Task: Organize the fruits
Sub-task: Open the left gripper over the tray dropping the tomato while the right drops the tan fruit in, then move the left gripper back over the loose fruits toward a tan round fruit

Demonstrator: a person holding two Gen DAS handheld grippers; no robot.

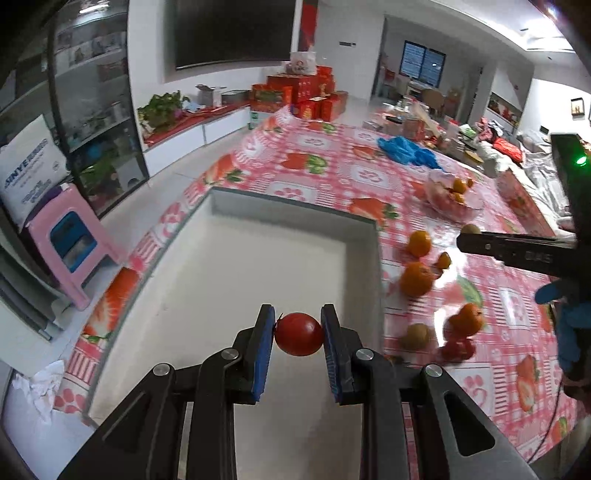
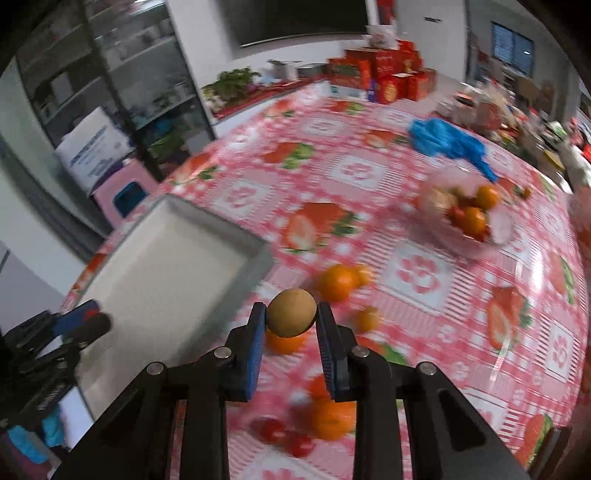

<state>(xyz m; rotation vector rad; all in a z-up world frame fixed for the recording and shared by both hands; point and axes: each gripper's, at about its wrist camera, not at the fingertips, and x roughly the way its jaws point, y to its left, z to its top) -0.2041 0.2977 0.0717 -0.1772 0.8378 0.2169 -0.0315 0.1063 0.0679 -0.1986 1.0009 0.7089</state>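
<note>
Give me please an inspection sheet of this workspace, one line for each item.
Surface: pink strawberry-print tablecloth.
Job's things: empty white rectangular tray; loose oranges; clear bowl of fruit.
Clutter: crumpled blue plastic bag.
Grippers: left gripper shut on small red tomato, over the tray; right gripper shut on round brown fruit.
Cables: nothing seen.
Surroundings: pink plastic stool, red gift boxes, dark wall screen.

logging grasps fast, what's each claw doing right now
Left claw: closed on a cherry tomato, above the white tray.
Right claw: closed on a brown round fruit.
</note>
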